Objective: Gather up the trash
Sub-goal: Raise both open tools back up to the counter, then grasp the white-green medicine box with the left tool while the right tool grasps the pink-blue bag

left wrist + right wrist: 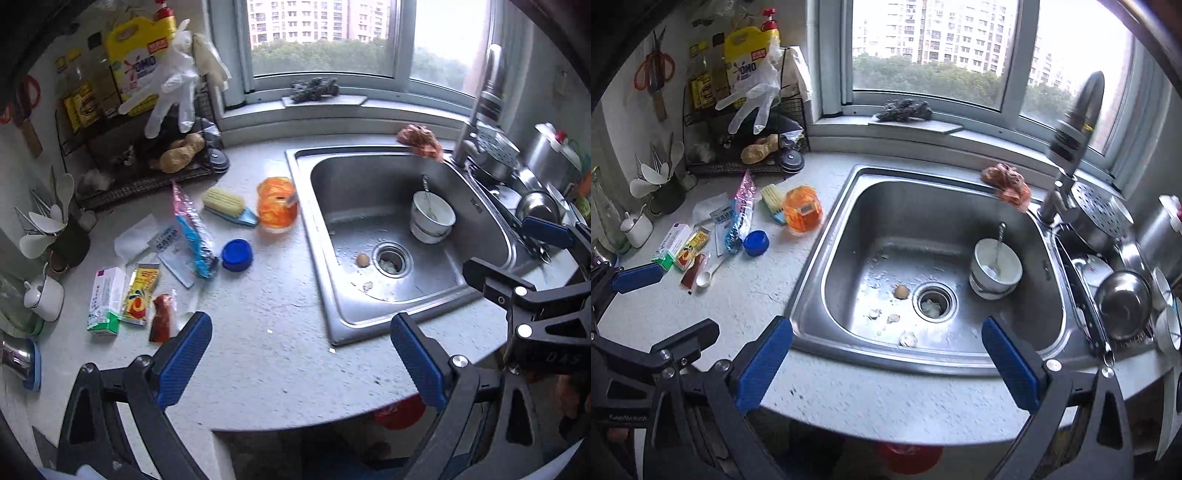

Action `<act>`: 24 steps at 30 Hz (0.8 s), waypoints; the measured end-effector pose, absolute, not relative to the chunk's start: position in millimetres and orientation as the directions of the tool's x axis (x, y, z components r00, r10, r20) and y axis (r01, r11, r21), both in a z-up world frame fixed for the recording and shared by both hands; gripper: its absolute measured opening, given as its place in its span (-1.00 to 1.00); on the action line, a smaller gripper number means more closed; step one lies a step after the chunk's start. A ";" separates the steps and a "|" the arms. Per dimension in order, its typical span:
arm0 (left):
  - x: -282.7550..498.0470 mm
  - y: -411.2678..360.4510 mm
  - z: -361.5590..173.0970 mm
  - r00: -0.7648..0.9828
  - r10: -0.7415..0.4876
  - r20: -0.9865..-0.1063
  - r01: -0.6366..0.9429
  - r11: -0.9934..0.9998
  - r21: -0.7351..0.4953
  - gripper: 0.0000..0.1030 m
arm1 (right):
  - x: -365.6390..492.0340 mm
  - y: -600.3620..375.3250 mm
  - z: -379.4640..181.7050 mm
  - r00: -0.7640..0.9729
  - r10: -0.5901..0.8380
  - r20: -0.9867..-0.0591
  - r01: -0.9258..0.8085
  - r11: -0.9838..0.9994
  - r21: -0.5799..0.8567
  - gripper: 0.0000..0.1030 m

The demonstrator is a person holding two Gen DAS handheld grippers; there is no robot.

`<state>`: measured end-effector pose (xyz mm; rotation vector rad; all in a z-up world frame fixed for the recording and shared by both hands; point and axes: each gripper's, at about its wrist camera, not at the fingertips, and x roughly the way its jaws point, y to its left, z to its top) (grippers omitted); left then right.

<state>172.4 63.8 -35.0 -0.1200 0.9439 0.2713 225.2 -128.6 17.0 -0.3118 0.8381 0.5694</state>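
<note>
Wrappers lie on the counter left of the sink: a pink-and-blue snack bag (192, 232) (740, 218), a yellow sachet (142, 291), a red sachet (162, 321), a green-white box (105, 299) and a blue cap (237, 254). Eggshell bits (902, 291) sit by the sink drain. My left gripper (299, 350) hangs open above the bare counter, right of the wrappers, with nothing between its pads. My right gripper (886, 362) is open over the sink's front rim (886, 358), also with nothing in it. Each gripper shows at the edge of the other's view.
A bowl with a spoon (995, 267) stands in the sink. An orange container (277, 203) and a brush (227, 205) sit near the sink's left rim. A faucet (1075, 122), a rag (1006, 184) and pots crowd the right. A red bin (910, 458) shows under the counter edge.
</note>
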 end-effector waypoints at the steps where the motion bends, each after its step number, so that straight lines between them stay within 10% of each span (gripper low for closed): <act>1: 173.9 79.9 -34.0 0.552 0.185 -0.813 -0.298 0.954 0.015 0.88 | 229.2 -114.7 18.7 0.528 0.356 -0.771 -0.601 0.798 -0.043 0.99; 24: 149.6 345.5 -104.4 0.296 0.204 -0.933 -0.556 0.831 0.005 0.88 | 236.7 151.1 -33.7 0.280 0.368 -0.887 -0.835 0.549 -0.036 0.99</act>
